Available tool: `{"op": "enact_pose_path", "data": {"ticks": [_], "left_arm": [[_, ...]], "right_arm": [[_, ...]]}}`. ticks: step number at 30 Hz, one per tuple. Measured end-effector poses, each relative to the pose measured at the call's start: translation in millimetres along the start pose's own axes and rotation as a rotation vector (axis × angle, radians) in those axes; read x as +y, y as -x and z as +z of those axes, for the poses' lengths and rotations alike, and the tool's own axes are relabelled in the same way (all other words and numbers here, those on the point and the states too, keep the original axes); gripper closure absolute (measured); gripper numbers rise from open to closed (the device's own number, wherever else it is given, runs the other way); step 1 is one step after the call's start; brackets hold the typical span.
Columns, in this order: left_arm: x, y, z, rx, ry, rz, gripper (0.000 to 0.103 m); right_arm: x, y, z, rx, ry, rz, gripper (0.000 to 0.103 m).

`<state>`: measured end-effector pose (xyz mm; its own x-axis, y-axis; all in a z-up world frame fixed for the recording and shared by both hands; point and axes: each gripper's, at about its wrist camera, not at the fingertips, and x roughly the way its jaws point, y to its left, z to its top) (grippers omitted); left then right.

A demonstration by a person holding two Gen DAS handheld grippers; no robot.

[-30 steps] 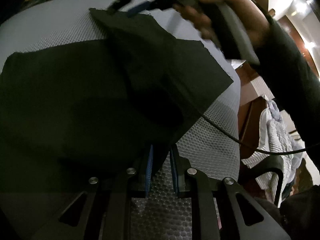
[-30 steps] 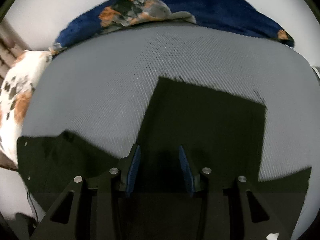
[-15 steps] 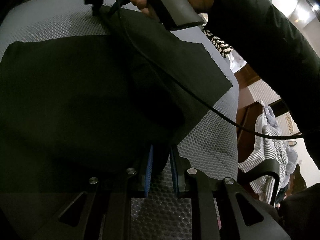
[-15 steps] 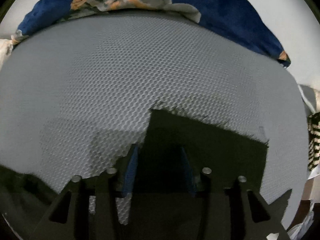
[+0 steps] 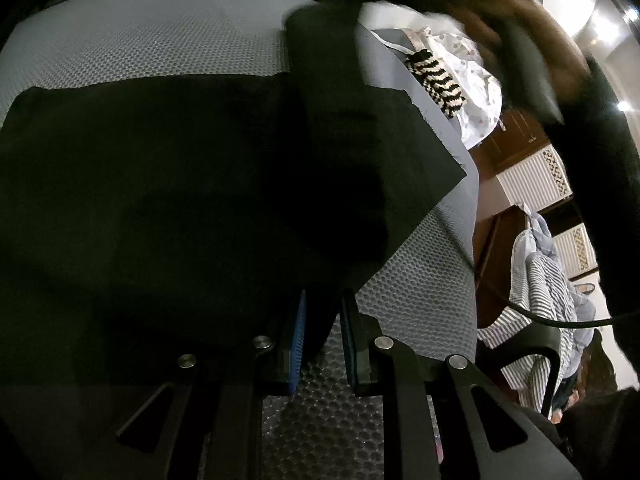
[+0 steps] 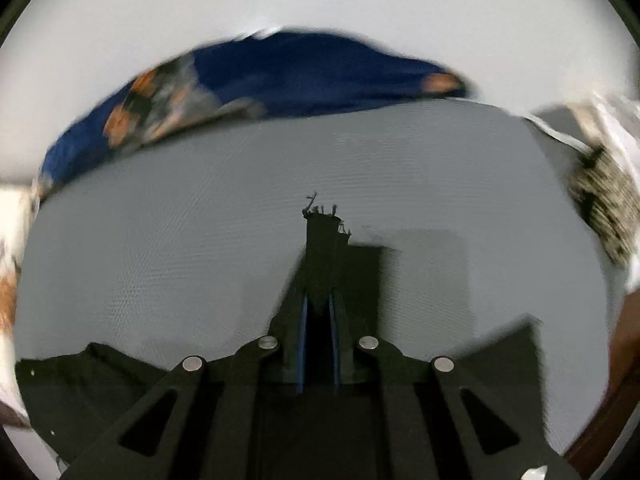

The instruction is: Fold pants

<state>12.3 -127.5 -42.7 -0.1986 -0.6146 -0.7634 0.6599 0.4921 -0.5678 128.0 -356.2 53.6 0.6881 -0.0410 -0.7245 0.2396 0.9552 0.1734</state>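
A grey honeycomb-textured tabletop (image 5: 160, 40) carried the dark pants (image 5: 160, 200), which lay spread across its middle. At its twelve o'clock edge rested a blue cloth with orange patches (image 6: 288, 76). At two o'clock lay white fabric (image 5: 476, 92) and a black-and-cream striped piece (image 5: 436, 80).

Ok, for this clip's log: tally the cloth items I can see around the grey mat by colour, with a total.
Black pants, spread on the grey mat: 1
Dark blue cloth with orange patches, at the far edge: 1
Black-and-cream striped knit piece: 1
White cloth under the knit piece: 1
Blue-and-white striped cloth, off the mat: 1
Total: 5
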Motion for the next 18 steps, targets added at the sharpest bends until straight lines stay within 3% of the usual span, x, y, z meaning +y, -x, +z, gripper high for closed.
{"op": "enact_pose_path", "data": {"ticks": [5, 10, 13, 16, 18], "left_arm": [[0.2, -1.9, 0.6, 0.001, 0.004, -0.008, 0.085], [-2.0, -8.4, 2.2, 0.030, -0.006, 0.019, 0.085], [-3.6, -11.1, 3.9, 0.043, -0.009, 0.038, 0.085], [-6.8, -13.0, 4.2, 0.046, -0.011, 0.051, 0.085], [-5.6, -12.8, 5.6, 0.045, -0.006, 0.054, 0.085]], "right_arm": [[-107.7, 46.9, -60.5, -0.007, -0.181, -0.127, 0.096], [-174.7, 30.3, -137.8, 0.116, -0.353, -0.175, 0.100], [-196.2, 14.1, -165.6, 0.138, -0.444, -0.135, 0.100], [-199.1, 13.1, -174.5, 0.122, -0.459, -0.107, 0.100], [-203.3, 15.6, -175.7, 0.108, -0.475, -0.052, 0.093]]}}
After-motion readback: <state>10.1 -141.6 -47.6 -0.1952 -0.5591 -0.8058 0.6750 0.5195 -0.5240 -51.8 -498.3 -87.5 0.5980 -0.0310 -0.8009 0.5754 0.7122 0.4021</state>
